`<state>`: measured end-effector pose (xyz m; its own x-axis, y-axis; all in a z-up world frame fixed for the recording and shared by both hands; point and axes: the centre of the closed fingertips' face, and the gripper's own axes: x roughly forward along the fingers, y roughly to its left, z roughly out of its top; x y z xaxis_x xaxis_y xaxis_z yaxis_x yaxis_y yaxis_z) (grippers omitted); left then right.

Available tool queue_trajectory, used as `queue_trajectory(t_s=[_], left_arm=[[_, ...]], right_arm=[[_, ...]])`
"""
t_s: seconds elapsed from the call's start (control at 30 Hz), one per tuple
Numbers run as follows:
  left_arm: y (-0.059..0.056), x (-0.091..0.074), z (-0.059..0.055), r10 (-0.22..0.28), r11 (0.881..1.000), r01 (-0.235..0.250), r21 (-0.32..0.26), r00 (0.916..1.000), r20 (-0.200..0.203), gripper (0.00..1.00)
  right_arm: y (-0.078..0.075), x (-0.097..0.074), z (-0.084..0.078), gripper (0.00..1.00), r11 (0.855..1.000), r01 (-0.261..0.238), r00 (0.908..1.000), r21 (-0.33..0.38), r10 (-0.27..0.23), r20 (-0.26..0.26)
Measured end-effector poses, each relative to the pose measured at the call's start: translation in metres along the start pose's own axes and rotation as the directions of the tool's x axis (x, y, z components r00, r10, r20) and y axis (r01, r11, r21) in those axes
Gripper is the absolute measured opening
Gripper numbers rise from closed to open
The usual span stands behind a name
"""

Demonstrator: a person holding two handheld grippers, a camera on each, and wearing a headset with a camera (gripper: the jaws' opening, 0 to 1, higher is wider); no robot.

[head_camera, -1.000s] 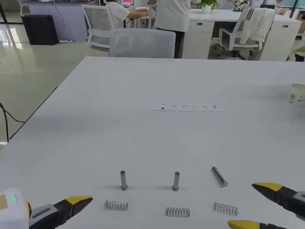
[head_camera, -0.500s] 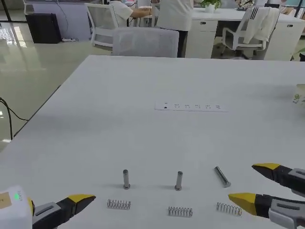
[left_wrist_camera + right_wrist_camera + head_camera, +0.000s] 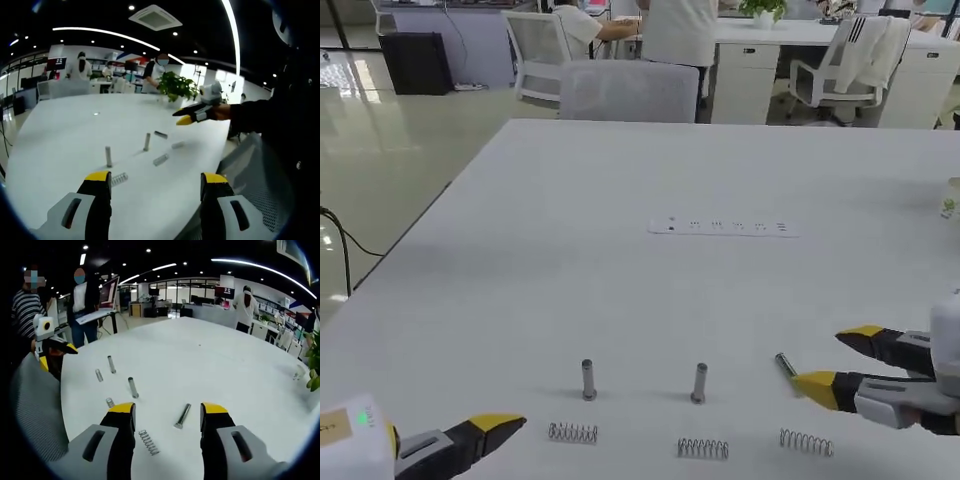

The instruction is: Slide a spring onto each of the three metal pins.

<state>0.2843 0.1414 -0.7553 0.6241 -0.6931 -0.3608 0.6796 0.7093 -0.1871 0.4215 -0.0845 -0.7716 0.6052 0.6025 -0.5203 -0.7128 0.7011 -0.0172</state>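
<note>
- Right tongs (image 3: 832, 358) have come in from 3 o'clock, gaping wide and empty, with the fallen pin (image 3: 182, 416) between the jaws.
- Left pin (image 3: 588, 380) and middle pin (image 3: 699, 383) stand upright on the counter (image 3: 620, 280).
- 3 springs (image 3: 703, 449) lie at the pins' 6 o'clock, unthreaded.
- Left tongs (image 3: 155, 177) are open and empty.
- The fallen pin likely gets righted first.

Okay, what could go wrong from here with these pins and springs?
The right-hand pin lies on its side, so the open right gripper next to it could nudge it into rolling away. The spring near that gripper might get knocked. The two upright pins seem to stand free, so pushing springs on could tip them.
</note>
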Motion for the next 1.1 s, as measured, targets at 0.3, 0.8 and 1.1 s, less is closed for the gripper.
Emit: queue_trajectory(t_s=[0.3, 0.8, 1.1], left_arm=[[-0.001, 0.001, -0.001, -0.004, 1.000, 0.004, 0.002, 0.9999, -0.009, 0.68], [-0.001, 0.001, -0.002, -0.003, 1.000, 0.003, 0.000, 0.9999, -0.013, 0.68], [-0.001, 0.001, -0.002, -0.003, 1.000, 0.003, -0.005, 0.9999, -0.012, 0.68]], right_arm=[[-0.016, 0.025, -0.008, 0.45, 0.998, 0.027, 0.9987, 0.049, -0.025, -0.045], [-0.032, 0.040, -0.017, 0.36, 0.995, 0.072, 0.9908, 0.069, -0.064, -0.119], [-0.038, 0.051, -0.026, 0.30, 0.993, 0.096, 0.9801, 0.066, -0.083, -0.181]])
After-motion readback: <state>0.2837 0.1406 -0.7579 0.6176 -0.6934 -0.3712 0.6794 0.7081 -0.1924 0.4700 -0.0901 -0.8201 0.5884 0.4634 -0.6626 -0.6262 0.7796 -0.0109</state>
